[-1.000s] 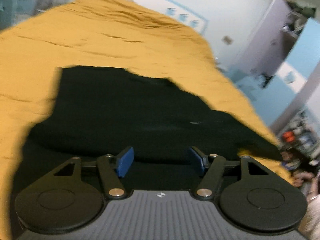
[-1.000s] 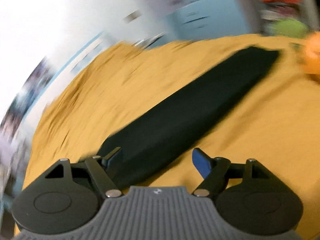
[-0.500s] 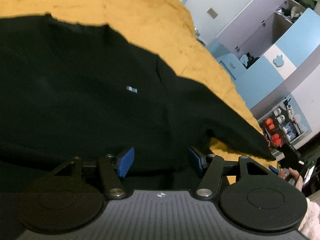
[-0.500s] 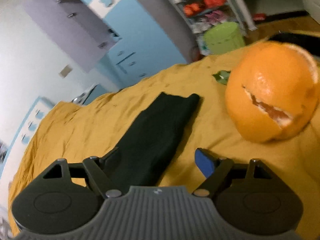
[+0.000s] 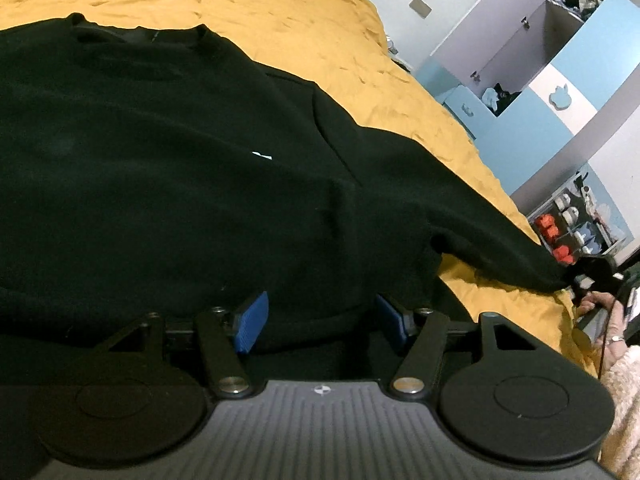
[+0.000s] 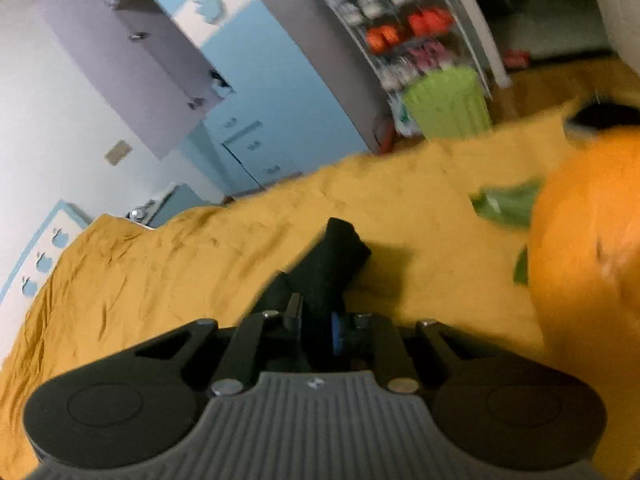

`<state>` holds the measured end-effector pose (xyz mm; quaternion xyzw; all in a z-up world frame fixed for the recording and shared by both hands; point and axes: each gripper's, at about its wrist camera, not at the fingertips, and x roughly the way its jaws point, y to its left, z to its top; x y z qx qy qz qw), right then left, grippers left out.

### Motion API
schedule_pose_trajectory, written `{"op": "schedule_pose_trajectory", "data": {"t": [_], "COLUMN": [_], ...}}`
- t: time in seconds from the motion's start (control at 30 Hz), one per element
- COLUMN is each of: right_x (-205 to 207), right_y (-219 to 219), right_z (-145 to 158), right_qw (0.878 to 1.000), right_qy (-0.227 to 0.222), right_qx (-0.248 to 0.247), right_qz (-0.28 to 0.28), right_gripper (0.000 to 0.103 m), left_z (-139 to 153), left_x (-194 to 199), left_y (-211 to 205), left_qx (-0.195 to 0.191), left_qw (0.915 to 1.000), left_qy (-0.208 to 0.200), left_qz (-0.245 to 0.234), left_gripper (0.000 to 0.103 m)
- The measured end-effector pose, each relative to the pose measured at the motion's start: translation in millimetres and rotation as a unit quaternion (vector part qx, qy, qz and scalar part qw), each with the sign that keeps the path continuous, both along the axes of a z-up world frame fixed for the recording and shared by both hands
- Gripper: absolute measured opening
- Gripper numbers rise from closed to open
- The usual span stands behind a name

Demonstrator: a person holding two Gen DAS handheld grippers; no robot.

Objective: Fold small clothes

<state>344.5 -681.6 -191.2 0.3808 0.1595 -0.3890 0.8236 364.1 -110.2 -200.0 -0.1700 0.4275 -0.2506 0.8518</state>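
Observation:
A black sweatshirt (image 5: pixel 168 168) lies spread flat on the mustard-yellow bedspread (image 5: pixel 304 28), collar at the far side and a small white logo on the chest. Its right sleeve (image 5: pixel 472 216) stretches out to the right. My left gripper (image 5: pixel 320 316) is open, its blue pads either side of the hem. In the right wrist view my right gripper (image 6: pixel 316 320) is shut on the black sleeve cuff (image 6: pixel 336 256), which sticks out past the fingers above the bedspread (image 6: pixel 160 280).
A large orange plush shaped like a fruit (image 6: pixel 588 248) with a green leaf (image 6: pixel 508 204) sits on the bed close to the right. Blue and grey wardrobes (image 5: pixel 532 80), a shoe rack (image 6: pixel 404 28) and a green bin (image 6: pixel 448 100) stand beyond the bed edge.
My right gripper moved up to the sleeve end and shut on the cuff. My left gripper came down closer over the sweatshirt hem and stayed open.

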Motion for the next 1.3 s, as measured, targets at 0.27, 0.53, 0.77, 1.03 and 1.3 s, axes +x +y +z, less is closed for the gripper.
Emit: {"op": "schedule_pose_trajectory", "data": {"t": [0.27,0.53,0.77,1.03,1.3], "right_x": [14.0,39.8,69.1,81.1,49.5], "right_y": [85.7,265.9,476.4,603.6,459.6], "right_z": [104.1,191.2,168.9,87.2,85.9], "right_qw": [0.985,0.923,0.838,0.798,0.846], "right_qy": [-0.086,-0.184,-0.196,-0.096,-0.083], "right_qx": [-0.079,-0.066,0.008,0.065,0.057], "right_qz": [0.131,0.332,0.509,0.592,0.524], "right_gripper": [0.008,0.006,0.005,0.046,0.062], "left_z": [30.0,44.9,24.8,4.3,12.5], "left_x": [-17.1,-51.7,-85.8,-96.1,-77.3], "left_y": [39.9,131.0,220.1,280.7,287.6], "left_qx": [-0.037,-0.063,-0.084,-0.111,-0.150], "left_qw": [0.9987,0.9916,0.9780,0.9578,0.9381], "left_qy": [-0.025,-0.051,-0.031,-0.010,-0.042], "left_qz": [0.024,0.101,0.188,0.265,0.309], "left_gripper": [0.070,0.070,0.070,0.070,0.070]}}
